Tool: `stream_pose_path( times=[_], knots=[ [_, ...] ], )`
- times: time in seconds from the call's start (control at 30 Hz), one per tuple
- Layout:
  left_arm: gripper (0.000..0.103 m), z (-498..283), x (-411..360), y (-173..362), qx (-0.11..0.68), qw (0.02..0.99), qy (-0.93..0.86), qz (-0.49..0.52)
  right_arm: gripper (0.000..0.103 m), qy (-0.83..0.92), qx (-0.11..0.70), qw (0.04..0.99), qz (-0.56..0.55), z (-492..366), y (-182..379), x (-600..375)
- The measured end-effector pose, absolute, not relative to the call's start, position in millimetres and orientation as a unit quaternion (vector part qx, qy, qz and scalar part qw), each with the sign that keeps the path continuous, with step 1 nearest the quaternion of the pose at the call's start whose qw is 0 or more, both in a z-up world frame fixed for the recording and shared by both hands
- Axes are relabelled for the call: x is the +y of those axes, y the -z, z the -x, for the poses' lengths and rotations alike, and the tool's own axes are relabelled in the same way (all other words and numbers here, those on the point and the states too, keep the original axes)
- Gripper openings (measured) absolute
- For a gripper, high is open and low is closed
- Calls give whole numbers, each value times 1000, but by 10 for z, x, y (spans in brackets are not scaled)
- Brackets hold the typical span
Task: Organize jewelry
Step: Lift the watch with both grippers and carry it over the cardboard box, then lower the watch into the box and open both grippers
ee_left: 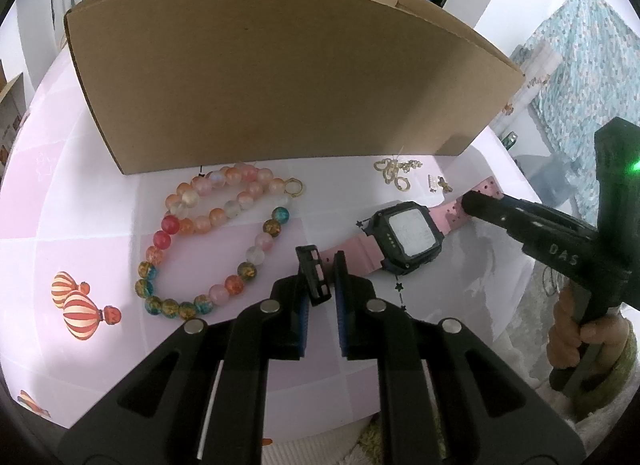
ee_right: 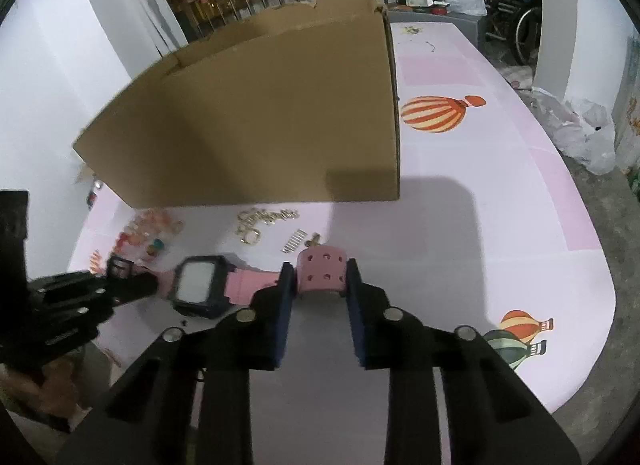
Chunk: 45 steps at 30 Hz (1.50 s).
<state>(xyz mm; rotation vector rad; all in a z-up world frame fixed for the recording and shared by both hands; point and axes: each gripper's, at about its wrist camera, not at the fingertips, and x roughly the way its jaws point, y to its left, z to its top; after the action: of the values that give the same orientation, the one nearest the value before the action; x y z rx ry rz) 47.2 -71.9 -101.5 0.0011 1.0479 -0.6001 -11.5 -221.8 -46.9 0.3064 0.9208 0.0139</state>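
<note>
Pink-strapped digital watch [ee_left: 404,239] lies on the worktop [ee_left: 80,225] in front of the cardboard box [ee_left: 280,77], screen face up. Its long axis runs roughly parallel to the box's front wall, one strap end toward each gripper.

Left gripper [ee_left: 322,277]: fingers closed tight on the black buckle end of the strap. Right gripper [ee_right: 318,279]: fingers pinched on the perforated pink strap end, pads against both its edges; that end arches up between them. No earlier view to compare.

Left of the watch sit two bead bracelets [ee_left: 208,241], one pale orange and pink, one with red, teal and gold beads. A small heap of gold jewelry [ee_left: 396,171] lies just in front of the box, with a little ribbed metal piece [ee_right: 295,242] nearby.

Worktop cover is pale pink and white checks printed with striped hot-air balloons [ee_right: 438,113]. Behind the box: metal railing, night lights, hanging clothes. Far right: plastic bags, a wheelchair [ee_right: 516,25]. Patterned teal fabric [ee_left: 580,61] at the left view's right edge.

Handwritten "DAS" on the right gripper's body in the left view. The watch screen is unreadable.
</note>
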Motion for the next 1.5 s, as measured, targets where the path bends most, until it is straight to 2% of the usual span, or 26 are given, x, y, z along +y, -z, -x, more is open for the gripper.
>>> stream_pose_path(
  times=[0.17, 0.4, 0.57, 0.7, 0.83, 0.93, 1.1, 1.3, 1.4, 1.5],
  knots=[
    [5, -430, -644, 919, 474, 833, 287, 10, 15, -34, 418, 893, -165, 183, 307, -2221],
    [5, -335, -568, 670, 444, 846, 295, 5, 15, -60, 386, 908, -154, 272, -32, -2144],
    [5, -339, -463, 251, 419, 850, 320, 18, 15, -95, 354, 918, -152, 216, -471, -2122],
    [5, -557, -426, -237, 382, 862, 334, 13, 15, -131, 323, 931, -110, -117, -968, -2081],
    [5, -1046, -498, -565, 375, 866, 330, 10, 15, -143, 333, 927, -92, -736, -1196, -2139],
    [5, -1538, -635, -606, 400, 859, 320, 4, 15, -139, 373, 912, -94, -1315, -1133, -2200],
    [5, -2370, -929, -335, 465, 843, 269, -31, 15, -120, 464, 872, -99, -2145, -776, -2234],
    [5, -2881, -1158, 31, 525, 818, 226, -65, 15, -88, 519, 845, -88, -2529, -415, -2214],
    [5, -3021, -1247, 132, 534, 815, 209, -85, 21, -73, 542, 832, -96, -2638, -250, -2249],
    [10, -3077, -1285, 197, 542, 811, 199, -96, 26, -60, 549, 830, -84, -2602, -195, -2285]
  ],
)
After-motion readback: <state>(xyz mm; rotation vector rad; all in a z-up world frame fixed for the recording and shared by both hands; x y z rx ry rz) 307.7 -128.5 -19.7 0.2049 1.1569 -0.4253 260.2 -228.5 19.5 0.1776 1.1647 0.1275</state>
